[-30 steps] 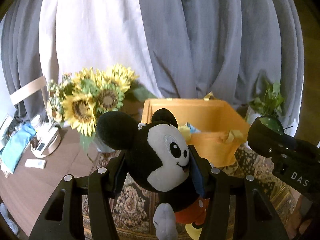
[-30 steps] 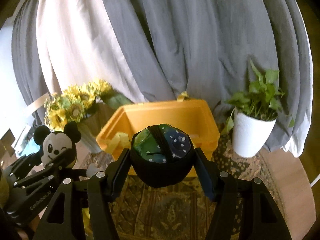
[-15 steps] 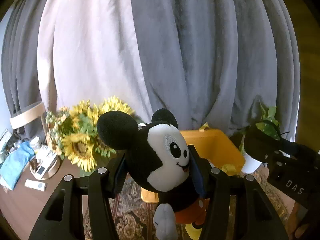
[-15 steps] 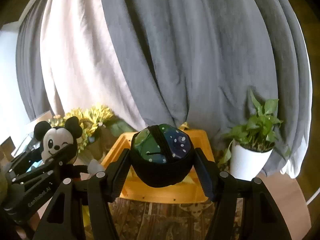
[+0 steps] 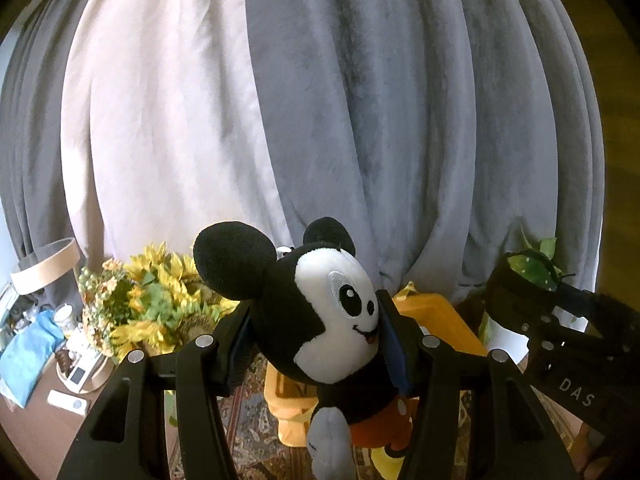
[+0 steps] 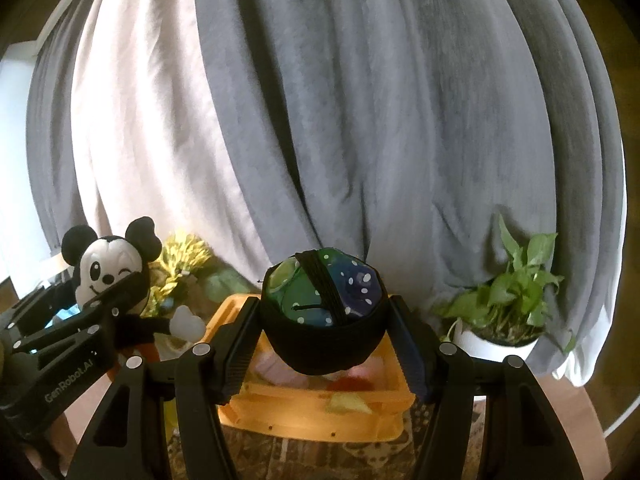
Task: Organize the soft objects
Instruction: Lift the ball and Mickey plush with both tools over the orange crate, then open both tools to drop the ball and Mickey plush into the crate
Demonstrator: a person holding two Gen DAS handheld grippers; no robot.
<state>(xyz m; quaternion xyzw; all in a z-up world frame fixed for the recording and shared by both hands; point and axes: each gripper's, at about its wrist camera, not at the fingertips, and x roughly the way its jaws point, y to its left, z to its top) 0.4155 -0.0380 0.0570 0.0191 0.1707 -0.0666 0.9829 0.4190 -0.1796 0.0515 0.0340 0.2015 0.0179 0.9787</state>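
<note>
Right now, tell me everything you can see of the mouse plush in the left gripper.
The mouse plush is soft fabric: black head and round ears, white face with one eye winking, red shorts, white glove. It sits upright, clamped at the head by the left gripper, lifted above the yellow bin and patterned rug. Only the fingers touch it.

We are in a lived-in home room, likely a sitting area. Heavy grey floor-length curtains (image 6: 400, 120) with a pale sheer panel (image 5: 160, 120) fill the background. Below the curtains, we see a bunch of yellow artificial sunflowers (image 5: 160, 304) and a leafy green houseplant in a white pot (image 6: 508, 308). A dark patterned oriental rug (image 5: 248, 420) lies under a yellow plastic storage bin (image 6: 320, 416), and left of the sunflowers a brown wooden tabletop (image 5: 32, 432) carries small household clutter.
</note>
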